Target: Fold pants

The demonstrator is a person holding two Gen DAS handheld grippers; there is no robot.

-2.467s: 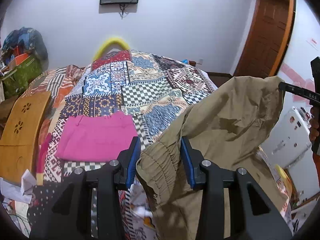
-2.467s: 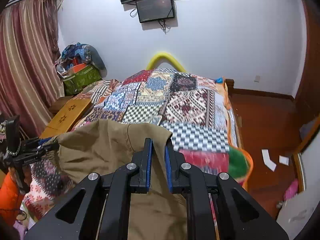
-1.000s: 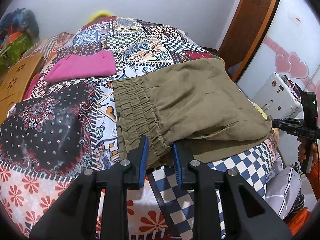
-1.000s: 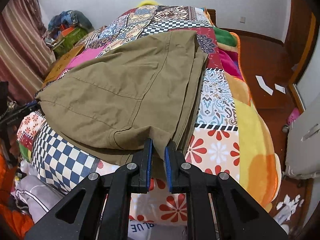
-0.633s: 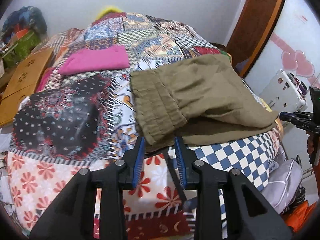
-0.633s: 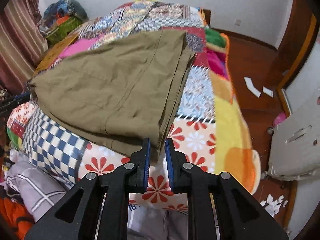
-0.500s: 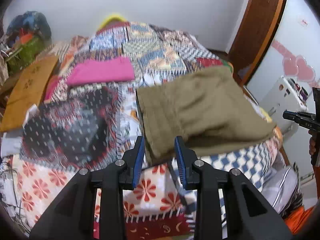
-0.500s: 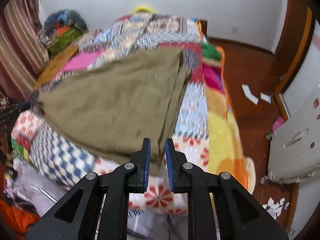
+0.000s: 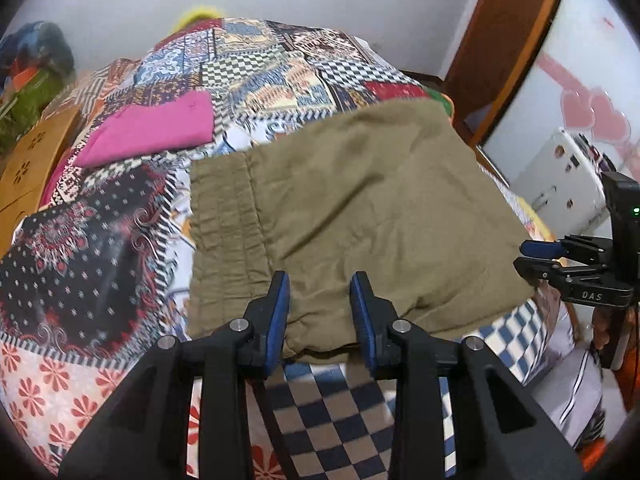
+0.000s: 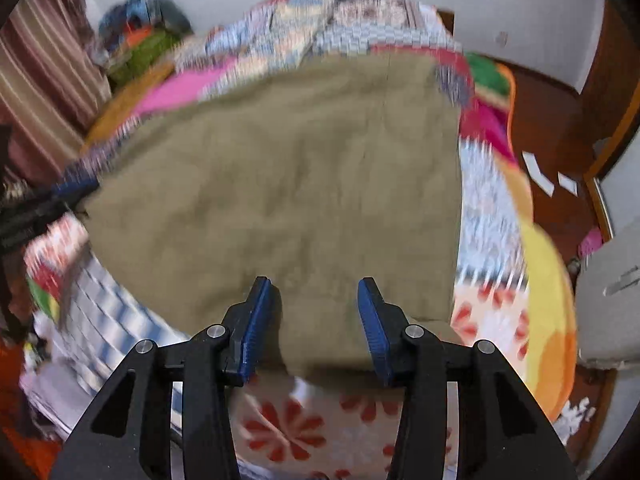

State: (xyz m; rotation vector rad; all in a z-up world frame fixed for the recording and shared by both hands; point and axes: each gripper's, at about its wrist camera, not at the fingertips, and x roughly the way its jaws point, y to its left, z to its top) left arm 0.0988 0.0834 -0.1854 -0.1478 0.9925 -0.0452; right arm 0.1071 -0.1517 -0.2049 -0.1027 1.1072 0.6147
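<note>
Patchwork bedspread (image 9: 276, 64) carries the folded olive pants (image 9: 360, 208) near its front edge. Left gripper (image 9: 320, 312) stands open; right gripper (image 10: 316, 320), jaws just widening, seems clear of cloth despite blur. Fold released; next, regrip an edge.

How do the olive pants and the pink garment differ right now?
The olive pants lie at the near edge of the bed, between the open jaws of the left gripper; the pink garment lies further back, away from both grippers. The pants look larger and show a gathered waistband; the pink one looks smooth. Both lie folded flat.
</note>
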